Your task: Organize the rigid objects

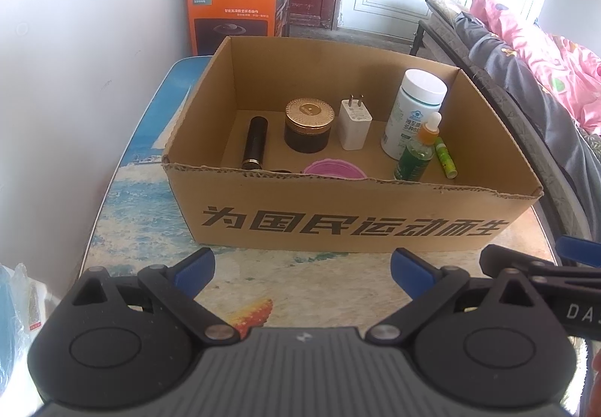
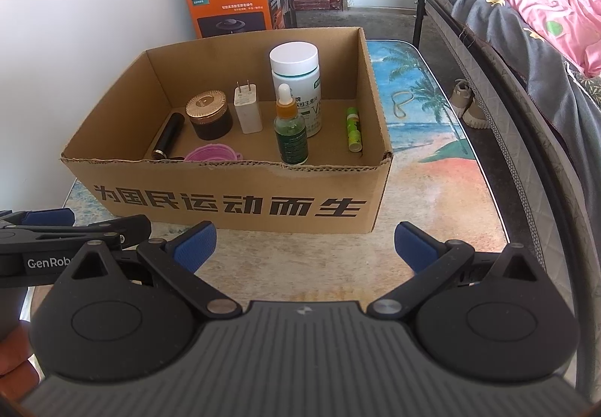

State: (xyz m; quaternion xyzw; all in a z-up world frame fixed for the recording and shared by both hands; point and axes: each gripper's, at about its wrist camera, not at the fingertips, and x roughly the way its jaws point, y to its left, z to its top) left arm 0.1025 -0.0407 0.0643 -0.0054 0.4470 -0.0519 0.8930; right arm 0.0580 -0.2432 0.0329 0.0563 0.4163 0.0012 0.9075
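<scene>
Both grippers hang released, holding nothing, before the cardboard box. The green stick lies flat inside at one o'clock from the right gripper, long axis pointing away; the left gripper looks farther.

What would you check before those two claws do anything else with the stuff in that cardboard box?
1. Left gripper open and holding nothing: ok.
2. Right gripper open and holding nothing: ok.
3. Both grippers outside the cardboard box, in front of its near wall: ok.
4. Dropper bottle and white bottle standing upright: ok.
5. Charger plug and gold-lidded jar upright, apart from each other: ok.
6. Nothing left on the table to put away: cannot tell; a rubber band lies there.
</scene>
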